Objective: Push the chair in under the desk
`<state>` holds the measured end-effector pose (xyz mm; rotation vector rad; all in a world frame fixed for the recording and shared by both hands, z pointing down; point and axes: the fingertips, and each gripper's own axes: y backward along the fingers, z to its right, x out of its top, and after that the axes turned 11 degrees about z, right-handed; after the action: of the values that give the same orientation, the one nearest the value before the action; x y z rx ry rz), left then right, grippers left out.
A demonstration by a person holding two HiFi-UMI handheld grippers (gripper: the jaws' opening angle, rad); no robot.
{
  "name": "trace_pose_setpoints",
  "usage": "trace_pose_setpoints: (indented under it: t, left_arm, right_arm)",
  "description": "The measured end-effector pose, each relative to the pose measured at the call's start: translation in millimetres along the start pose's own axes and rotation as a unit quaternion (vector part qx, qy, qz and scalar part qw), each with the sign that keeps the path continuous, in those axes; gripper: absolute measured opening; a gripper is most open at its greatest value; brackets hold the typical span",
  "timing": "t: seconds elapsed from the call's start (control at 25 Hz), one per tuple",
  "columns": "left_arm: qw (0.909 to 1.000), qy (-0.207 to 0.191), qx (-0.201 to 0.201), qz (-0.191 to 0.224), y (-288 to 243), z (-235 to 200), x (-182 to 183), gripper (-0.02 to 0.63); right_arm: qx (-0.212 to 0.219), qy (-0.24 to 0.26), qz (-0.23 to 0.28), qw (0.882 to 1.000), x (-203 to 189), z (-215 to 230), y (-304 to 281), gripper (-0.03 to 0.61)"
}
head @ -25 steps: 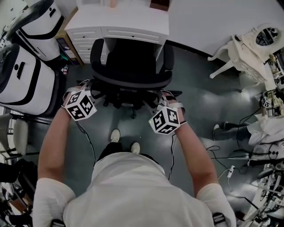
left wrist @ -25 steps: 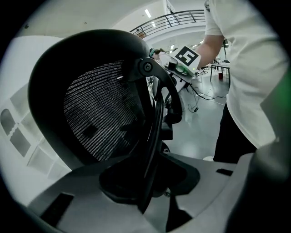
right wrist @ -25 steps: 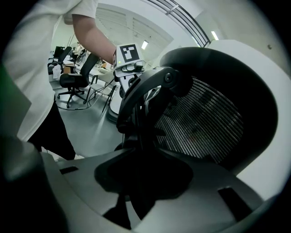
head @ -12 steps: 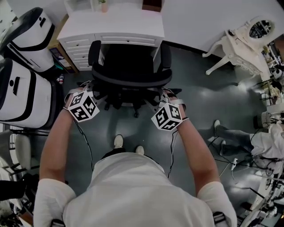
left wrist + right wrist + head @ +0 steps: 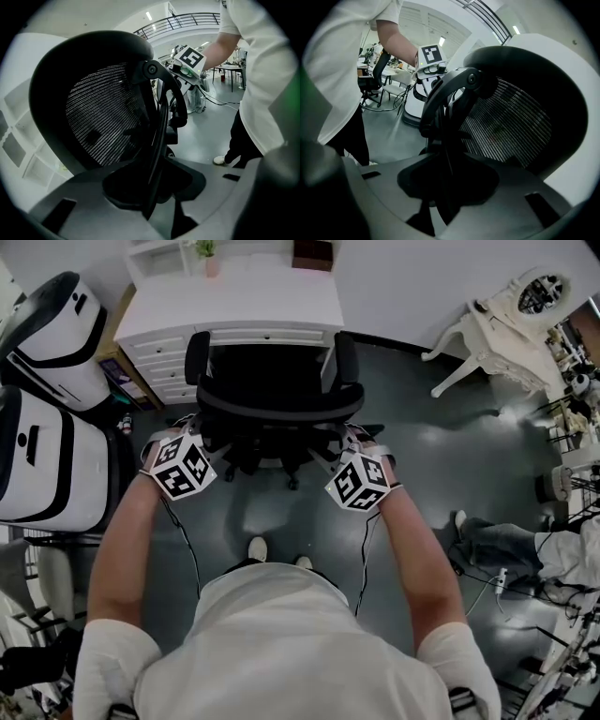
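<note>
A black mesh office chair [image 5: 272, 381] faces the white desk [image 5: 244, 301], its seat partly under the desktop. My left gripper [image 5: 195, 427] clamps the left end of the backrest [image 5: 281, 410], and my right gripper [image 5: 352, 433] clamps the right end. In the left gripper view the backrest's [image 5: 103, 122] black rim runs into the narrow gap of my left gripper [image 5: 152, 206]. The right gripper view shows the backrest [image 5: 506, 126] the same way, its rim between the jaws of my right gripper [image 5: 443, 206]. Each gripper's marker cube shows across the chair in the other's view.
Two white-and-black machines [image 5: 42, 427] stand close on the left of the chair. A white ornate chair [image 5: 506, 324] is at the far right. Cables [image 5: 487, 587] and another person's legs [image 5: 497, 540] lie on the right of the grey floor.
The chair has rolled forward toward the desk with both grippers on its backrest. The person has stepped after it.
</note>
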<state>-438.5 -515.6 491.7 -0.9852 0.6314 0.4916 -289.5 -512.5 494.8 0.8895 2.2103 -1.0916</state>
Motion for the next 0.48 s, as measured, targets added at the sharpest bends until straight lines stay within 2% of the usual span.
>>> trace_pose_setpoints:
  t: [0.48]
  left_arm:
    - [1.0000, -0.001, -0.007, 0.001, -5, -27, -10, 0.137]
  right_arm:
    - [-0.001, -0.009, -0.007, 1.000, -1, 21, -19, 0.121]
